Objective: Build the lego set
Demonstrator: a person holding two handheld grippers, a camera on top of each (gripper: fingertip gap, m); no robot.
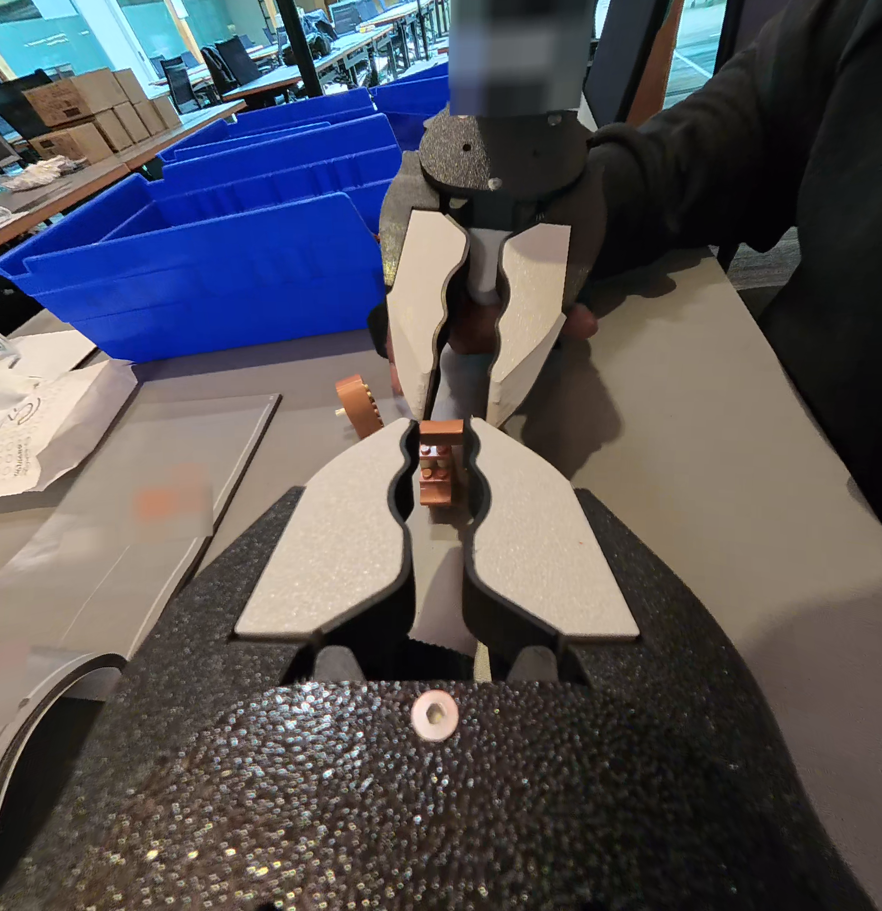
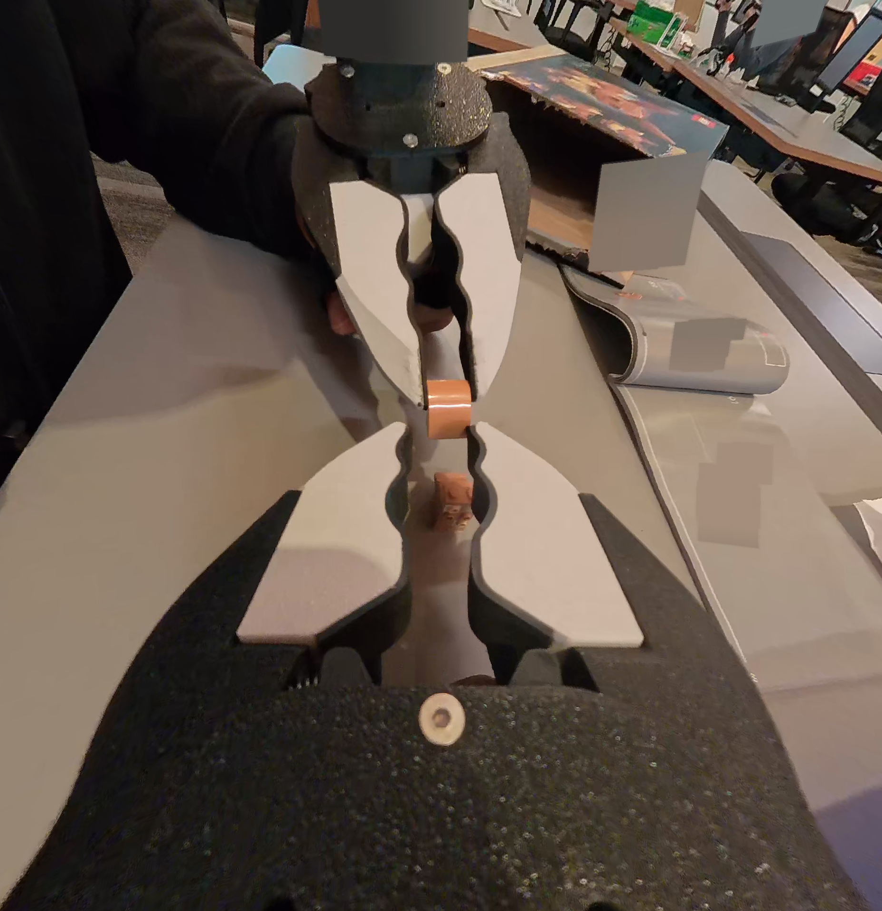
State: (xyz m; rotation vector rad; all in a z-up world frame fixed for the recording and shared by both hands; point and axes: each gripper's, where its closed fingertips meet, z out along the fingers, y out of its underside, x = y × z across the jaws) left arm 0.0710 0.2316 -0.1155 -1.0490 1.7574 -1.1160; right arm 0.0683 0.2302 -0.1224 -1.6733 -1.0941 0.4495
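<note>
Brown toy-brick assembly with a smooth end face and small studs point(image 1: 439, 463) sits clamped between the fingertips of the left gripper point(image 1: 441, 426), both pads pressing its sides. Open grey table top point(image 1: 651, 443) lies below and to that gripper's right, out to the table's edge, where a person's dark sleeve point(image 1: 725, 172) comes in. To its left the room is tighter: a flat grey booklet point(image 1: 133, 493) and white paper sheets point(image 1: 44, 409) lie there, with a row of blue plastic bins point(image 1: 207, 276) walling off the far left.

The assembly lies at the very tip of the left gripper, its smooth end poking just past the fingertips. Its long axis runs along the fingers, from the tips back toward the gripper's body. The smooth end faces forward at the right gripper point(image 2: 436, 434), and the studs face the left wrist camera.

The right gripper stands tip to tip with the left one, jaws apart and nothing clasped. One of its fingertips point(image 2: 473, 434) is touching or just beside the assembly's smooth end. A round brown studded piece point(image 1: 357, 404) rests on the table just beside the right gripper's tips. Farther off lie a curled grey booklet point(image 2: 700, 355) and a torn cardboard box point(image 2: 602, 98).
</note>
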